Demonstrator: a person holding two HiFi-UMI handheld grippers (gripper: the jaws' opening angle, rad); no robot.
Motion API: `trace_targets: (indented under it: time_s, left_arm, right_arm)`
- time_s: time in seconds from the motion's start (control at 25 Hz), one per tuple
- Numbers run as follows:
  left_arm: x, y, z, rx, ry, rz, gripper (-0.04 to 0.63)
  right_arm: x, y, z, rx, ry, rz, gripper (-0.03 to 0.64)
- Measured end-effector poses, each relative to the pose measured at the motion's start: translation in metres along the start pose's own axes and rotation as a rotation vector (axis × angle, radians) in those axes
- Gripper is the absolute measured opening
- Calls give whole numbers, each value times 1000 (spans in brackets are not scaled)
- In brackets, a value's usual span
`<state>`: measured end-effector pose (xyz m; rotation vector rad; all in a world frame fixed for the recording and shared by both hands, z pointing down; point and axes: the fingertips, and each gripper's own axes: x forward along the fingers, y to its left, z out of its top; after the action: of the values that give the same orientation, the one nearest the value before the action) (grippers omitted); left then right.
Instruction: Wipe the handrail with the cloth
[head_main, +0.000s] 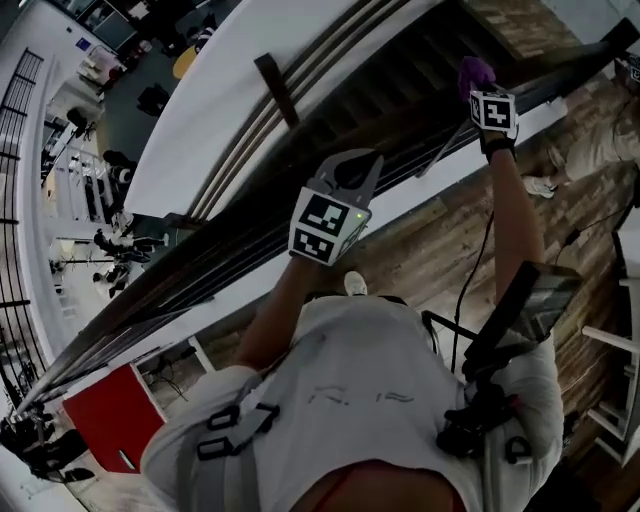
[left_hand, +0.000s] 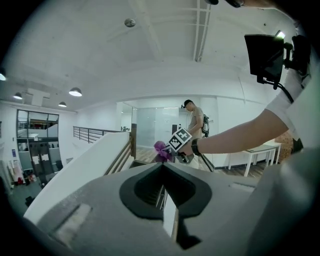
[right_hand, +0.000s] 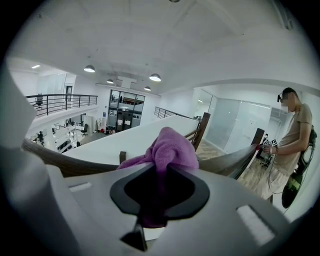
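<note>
Right gripper view: my right tongs (right_hand: 159, 168) grip the purple cloth (right_hand: 172, 145) at the handrail (right_hand: 227, 164), contact hidden; left tongs (left_hand: 162, 165) closed, empty.

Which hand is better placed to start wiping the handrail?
Right. The right tongs are shut on the purple cloth, which is held close by the handrail. The left tongs are shut with nothing between them.
</note>
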<state>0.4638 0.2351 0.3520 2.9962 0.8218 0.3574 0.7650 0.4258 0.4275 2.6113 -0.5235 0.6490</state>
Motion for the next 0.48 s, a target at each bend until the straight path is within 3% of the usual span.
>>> trace_targets:
  time_s: [0.08,0.16,0.32,0.48]
  left_arm:
    - [-19,10,-3,-10,-17,53,2]
    - [-48,17,-4,-31,-52,101,2]
    - [-118,47,-7,-82,-84,265,2]
    - [-218,92,-20,-127,-114,525,1]
  right_arm:
    - [-6,10,-1,13,28,22,52]
    - [-25,51,7,28,-23,145,60]
    - [-121,201,53,-58,-271,448,60]
    - [-212,369,82,-101,-400,790,60]
